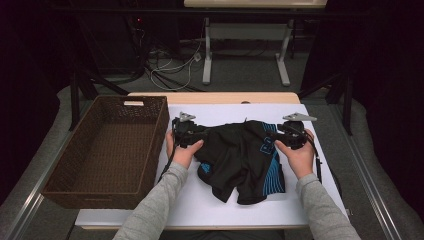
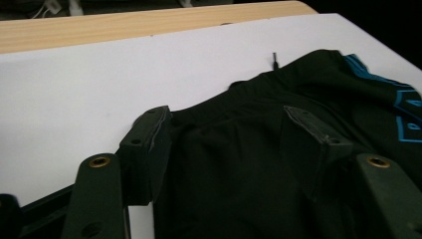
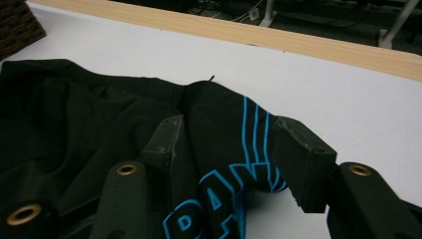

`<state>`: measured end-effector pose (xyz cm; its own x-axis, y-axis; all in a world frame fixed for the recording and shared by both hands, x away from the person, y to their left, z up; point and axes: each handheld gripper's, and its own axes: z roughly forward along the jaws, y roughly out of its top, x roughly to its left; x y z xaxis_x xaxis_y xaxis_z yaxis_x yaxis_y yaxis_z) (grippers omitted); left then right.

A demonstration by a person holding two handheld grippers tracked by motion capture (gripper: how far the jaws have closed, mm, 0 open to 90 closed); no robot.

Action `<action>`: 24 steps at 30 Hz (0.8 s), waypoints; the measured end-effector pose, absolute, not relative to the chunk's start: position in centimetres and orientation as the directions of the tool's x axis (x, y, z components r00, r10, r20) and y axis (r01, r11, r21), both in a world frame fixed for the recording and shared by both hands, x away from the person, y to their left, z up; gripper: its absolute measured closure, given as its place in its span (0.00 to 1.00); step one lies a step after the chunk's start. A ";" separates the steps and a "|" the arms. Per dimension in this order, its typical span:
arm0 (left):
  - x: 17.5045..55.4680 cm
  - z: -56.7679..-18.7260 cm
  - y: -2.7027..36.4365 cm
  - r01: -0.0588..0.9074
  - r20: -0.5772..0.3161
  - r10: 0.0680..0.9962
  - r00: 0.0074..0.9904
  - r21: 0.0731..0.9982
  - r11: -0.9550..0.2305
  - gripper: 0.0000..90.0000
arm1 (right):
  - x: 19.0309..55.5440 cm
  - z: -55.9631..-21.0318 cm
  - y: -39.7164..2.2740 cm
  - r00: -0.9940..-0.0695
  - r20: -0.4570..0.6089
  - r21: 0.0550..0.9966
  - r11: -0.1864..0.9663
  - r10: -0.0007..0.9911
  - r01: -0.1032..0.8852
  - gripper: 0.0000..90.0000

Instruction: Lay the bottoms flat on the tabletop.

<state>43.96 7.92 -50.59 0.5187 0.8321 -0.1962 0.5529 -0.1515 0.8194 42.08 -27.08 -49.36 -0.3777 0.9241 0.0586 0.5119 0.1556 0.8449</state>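
A black garment [image 1: 245, 155] with bright blue lettering and stripes lies crumpled on the white sheet [image 1: 200, 202] that covers the table. My left gripper [image 1: 192, 134] is at its left upper corner and my right gripper [image 1: 287, 135] at its right upper corner, each held in a hand. In the left gripper view the left gripper [image 2: 226, 117] has its jaws apart, with black cloth [image 2: 234, 164] lying loose between them. In the right gripper view the right gripper [image 3: 229, 127] also stands apart over the blue-striped edge of the garment [image 3: 219, 139], its pads off the cloth.
A deep brown wicker basket [image 1: 150, 150] stands at the left side of the table, close to my left hand. The wooden table edge [image 1: 210, 97] runs along the back. Beyond it, cables and white table legs [image 1: 207, 60] sit on the floor.
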 end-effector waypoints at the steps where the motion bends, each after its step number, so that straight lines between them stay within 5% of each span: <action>1: 43.7 -50.5 7.8 0.552 -0.206 0.826 0.525 0.821 -0.146 0.41 | 41.9 -49.4 -27.1 -0.378 0.058 0.847 0.155 0.924 0.509 0.51; 17: 38.1 -49.6 7.6 0.498 -0.213 0.760 0.614 0.852 -0.164 0.42 | 35.4 -49.5 -27.2 -0.442 0.045 0.881 0.173 0.896 0.441 0.42; 24: 36.1 -50.1 7.4 0.517 -0.259 0.717 0.647 0.840 -0.163 0.34 | 32.8 -50.9 -27.2 -0.481 0.014 0.883 0.214 0.877 0.417 0.39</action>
<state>36.13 7.35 -50.07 0.6470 0.7172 -0.2588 0.5170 -0.1632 0.8403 32.80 -27.16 -50.87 -0.4808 0.8767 0.0144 0.4172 0.2143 0.8832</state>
